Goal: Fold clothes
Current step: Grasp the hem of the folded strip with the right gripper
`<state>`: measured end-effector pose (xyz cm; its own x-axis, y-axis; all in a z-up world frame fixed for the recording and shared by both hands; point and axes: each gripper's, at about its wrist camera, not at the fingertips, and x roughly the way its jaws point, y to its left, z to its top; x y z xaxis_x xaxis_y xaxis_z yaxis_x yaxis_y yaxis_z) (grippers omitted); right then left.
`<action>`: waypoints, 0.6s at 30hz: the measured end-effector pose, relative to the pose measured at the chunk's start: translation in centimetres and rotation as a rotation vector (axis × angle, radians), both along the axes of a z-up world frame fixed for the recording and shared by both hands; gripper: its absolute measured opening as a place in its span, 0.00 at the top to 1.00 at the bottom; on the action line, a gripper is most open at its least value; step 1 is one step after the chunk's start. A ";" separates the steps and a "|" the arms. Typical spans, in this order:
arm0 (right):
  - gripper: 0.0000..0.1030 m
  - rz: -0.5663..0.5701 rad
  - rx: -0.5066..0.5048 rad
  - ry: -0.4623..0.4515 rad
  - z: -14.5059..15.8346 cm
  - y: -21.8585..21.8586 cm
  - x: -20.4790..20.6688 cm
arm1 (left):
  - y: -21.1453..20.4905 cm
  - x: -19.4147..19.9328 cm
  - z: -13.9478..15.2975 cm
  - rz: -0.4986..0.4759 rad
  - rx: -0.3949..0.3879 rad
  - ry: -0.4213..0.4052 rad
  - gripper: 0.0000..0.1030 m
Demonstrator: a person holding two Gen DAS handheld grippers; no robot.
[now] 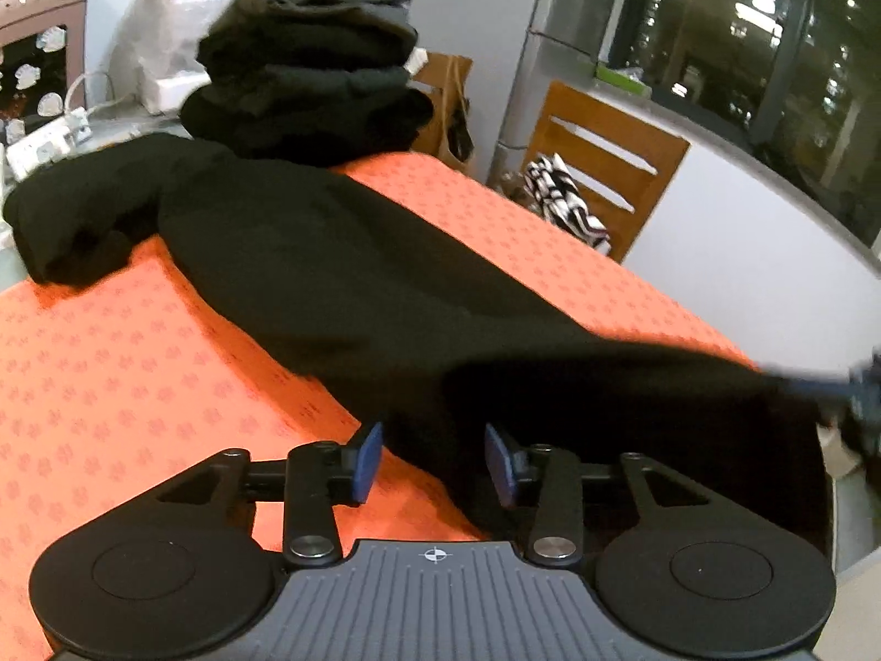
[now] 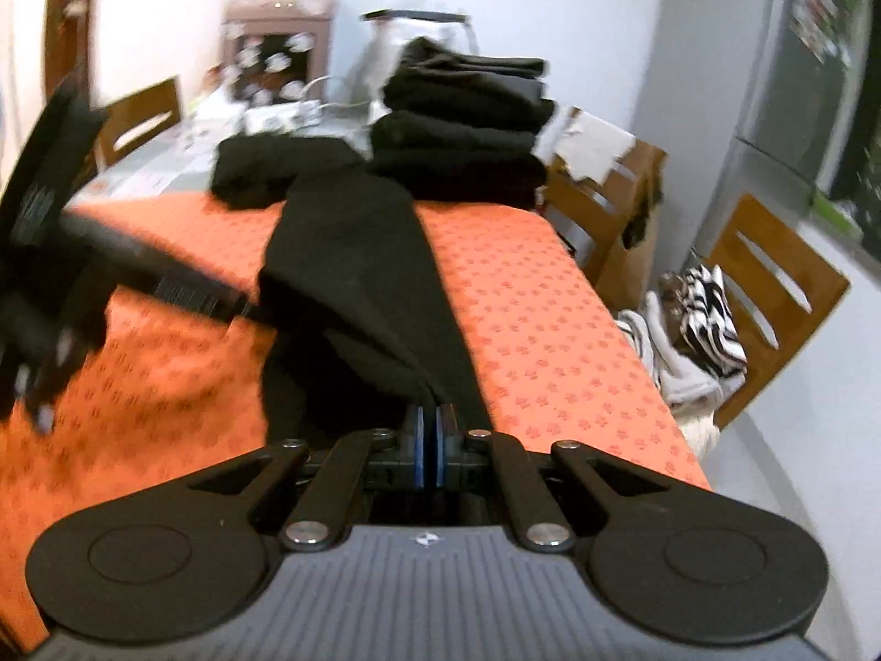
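Orange table [image 2: 523, 286] bearing a black garment [image 2: 352, 253], long axis running six to twelve o'clock from the right gripper [image 2: 430, 429], clamped on its near end; left gripper [image 1: 432, 460], jaws apart, cloth edge between them unpinched, at nine o'clock.

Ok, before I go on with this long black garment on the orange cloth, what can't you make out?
- Long black garment: near end runs under the left gripper in the left wrist view; whether the blue pads touch fabric is unclear.
- Right gripper: motion-blurred, cut by the right edge there.
- Left gripper: blurred in the right wrist view.
- Dark folded stack: piece count indistinct.
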<state>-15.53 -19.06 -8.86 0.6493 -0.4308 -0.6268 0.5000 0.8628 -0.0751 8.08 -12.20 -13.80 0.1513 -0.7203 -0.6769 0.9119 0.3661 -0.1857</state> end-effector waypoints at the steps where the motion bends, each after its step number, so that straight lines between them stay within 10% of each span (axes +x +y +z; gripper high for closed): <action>1: 0.95 -0.014 0.018 -0.012 0.1 -0.5 -0.1 | -0.3 -0.3 -0.2 0.005 0.003 0.001 0.53; 8: 0.95 -0.058 0.096 -0.049 0.0 -2.7 -0.5 | -2.8 0.2 -0.4 0.154 0.006 0.002 0.52; 11: 0.95 -0.059 0.094 -0.045 -0.2 -3.0 -0.6 | -2.5 1.3 0.3 0.218 -0.002 0.007 0.68; 18: 0.95 -0.032 0.087 -0.032 -0.5 -3.0 -0.5 | -0.4 4.2 0.9 0.198 0.002 0.050 0.74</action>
<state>-16.01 -22.05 -9.32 0.6568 -0.3960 -0.6417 0.5281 0.8490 0.0165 12.25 -12.56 -12.93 0.2559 -0.6784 -0.6887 0.8115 0.5380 -0.2284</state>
